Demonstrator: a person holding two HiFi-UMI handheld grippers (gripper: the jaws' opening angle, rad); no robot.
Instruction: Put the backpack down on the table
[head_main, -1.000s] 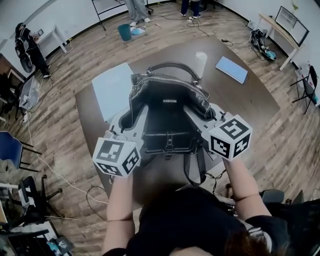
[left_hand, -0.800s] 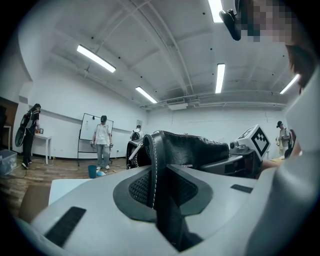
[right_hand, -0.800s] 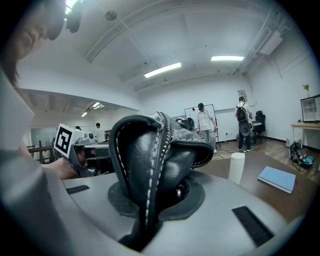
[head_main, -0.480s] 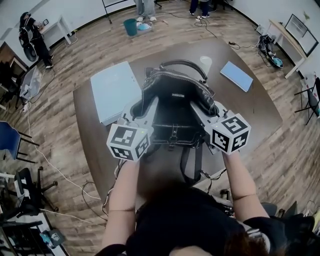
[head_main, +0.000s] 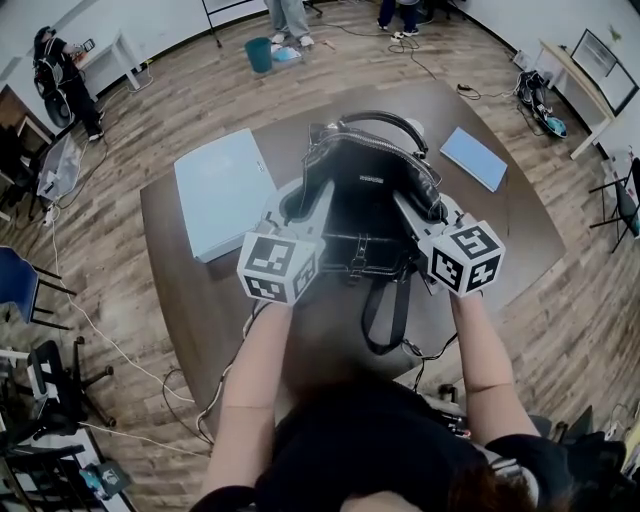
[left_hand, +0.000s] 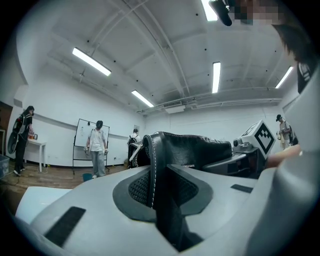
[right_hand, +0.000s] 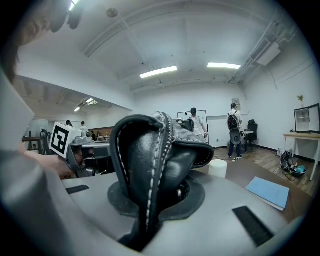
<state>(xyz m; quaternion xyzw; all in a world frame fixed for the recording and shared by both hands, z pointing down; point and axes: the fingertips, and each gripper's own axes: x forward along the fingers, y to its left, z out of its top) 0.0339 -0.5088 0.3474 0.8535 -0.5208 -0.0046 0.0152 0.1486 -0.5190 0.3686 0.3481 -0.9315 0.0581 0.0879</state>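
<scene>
A black leather backpack (head_main: 365, 205) hangs between my two grippers above the brown table (head_main: 200, 290), its top handle pointing away and its straps dangling toward me. My left gripper (head_main: 318, 200) is shut on the backpack's left edge; that stitched edge (left_hand: 155, 175) fills the gap between its jaws. My right gripper (head_main: 410, 205) is shut on the right edge, where a fold of leather (right_hand: 150, 170) is pinched between the jaws. In the left gripper view the right gripper's marker cube (left_hand: 262, 137) shows beyond the bag.
On the table lie a pale blue sheet (head_main: 222, 190) at the left, a blue folder (head_main: 475, 157) at the right and a white cup (head_main: 412, 125) behind the bag. Cables hang off the table's near edge. People, a whiteboard and chairs stand around the room.
Both grippers have carried the backpack forward, farther over the table and a little lower. The grip on both edges has stayed the same.
</scene>
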